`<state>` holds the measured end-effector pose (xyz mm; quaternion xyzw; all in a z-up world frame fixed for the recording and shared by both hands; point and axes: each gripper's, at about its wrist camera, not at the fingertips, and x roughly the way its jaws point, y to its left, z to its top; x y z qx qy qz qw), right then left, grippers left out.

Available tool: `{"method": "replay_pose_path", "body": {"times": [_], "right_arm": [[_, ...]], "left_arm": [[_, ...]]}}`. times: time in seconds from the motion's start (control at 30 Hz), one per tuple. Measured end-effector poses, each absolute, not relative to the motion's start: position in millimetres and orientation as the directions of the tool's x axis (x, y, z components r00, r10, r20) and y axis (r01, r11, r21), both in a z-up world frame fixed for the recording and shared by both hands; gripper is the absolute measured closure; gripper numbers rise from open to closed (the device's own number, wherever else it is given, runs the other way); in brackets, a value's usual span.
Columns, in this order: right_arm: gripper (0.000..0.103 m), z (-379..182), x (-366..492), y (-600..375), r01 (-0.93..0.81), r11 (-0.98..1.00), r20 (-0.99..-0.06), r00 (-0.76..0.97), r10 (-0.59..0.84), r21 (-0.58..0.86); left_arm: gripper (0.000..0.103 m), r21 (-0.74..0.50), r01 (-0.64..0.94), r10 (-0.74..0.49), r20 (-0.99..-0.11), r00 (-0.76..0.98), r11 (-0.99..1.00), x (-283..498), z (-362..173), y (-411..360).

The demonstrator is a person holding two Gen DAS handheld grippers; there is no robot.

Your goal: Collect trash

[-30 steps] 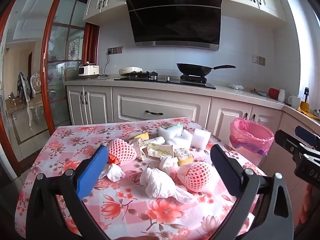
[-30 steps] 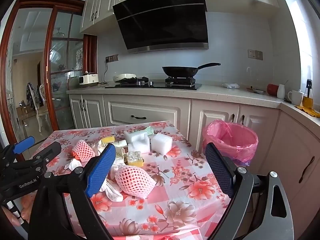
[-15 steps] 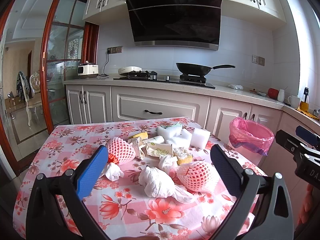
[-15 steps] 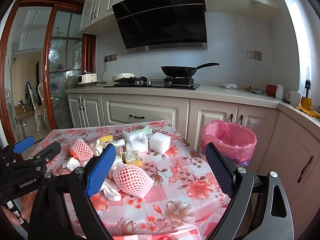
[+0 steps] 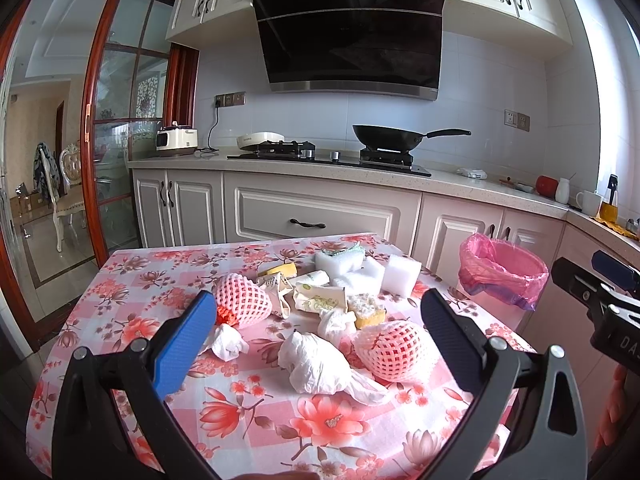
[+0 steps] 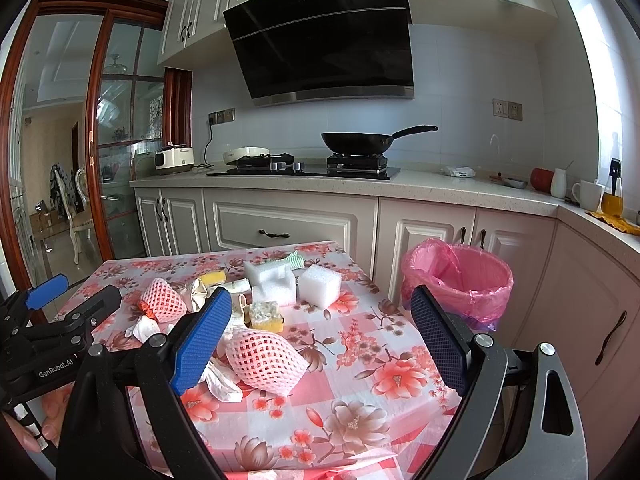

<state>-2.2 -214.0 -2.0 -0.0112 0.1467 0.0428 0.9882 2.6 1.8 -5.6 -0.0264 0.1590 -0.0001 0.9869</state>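
Far across the kitchen we see a black wok sitting on the gas hob, under a slanted black range hood. At the counter's left end stands a white rice cooker; at its right, a white mug.

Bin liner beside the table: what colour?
Pink; the bin liner shows best in the right wrist view.
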Motion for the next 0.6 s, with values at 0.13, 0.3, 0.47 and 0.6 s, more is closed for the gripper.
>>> {"method": "replay_pose_path", "body": {"times": [0.13, 0.3, 0.47, 0.6], "right_arm": [[0.017, -2.6, -2.7, -214.0, -0.087, 0.996, -0.292, 0.953, 0.081, -0.008], [0.017, -3.3, -2.7, -213.8, -0.088, 0.996, -0.292, 0.953, 0.081, -0.009], [0.017, -4.2, -3.3, -214.0, -0.088, 0.996, -0.293, 0.953, 0.082, -0.007], [0.017, -6.8, -3.1, -212.3, -0.087, 0.996, -0.296, 0.952, 0.082, -0.002]], "left_arm": [[0.004, -0.053, -0.009, -0.009, -0.314, 0.949, 0.999, 2.8, -6.4, 2.5], [0.004, -0.054, -0.007, -0.01, -0.314, 0.95, 0.999, 2.5, -7.3, 2.3], [0.004, -0.053, -0.007, -0.009, -0.313, 0.95, 0.999, 2.8, -6.1, 2.1], [0.004, -0.053, -0.007, -0.01, -0.316, 0.949, 0.999, 3.7, -8.2, 2.9]]}}
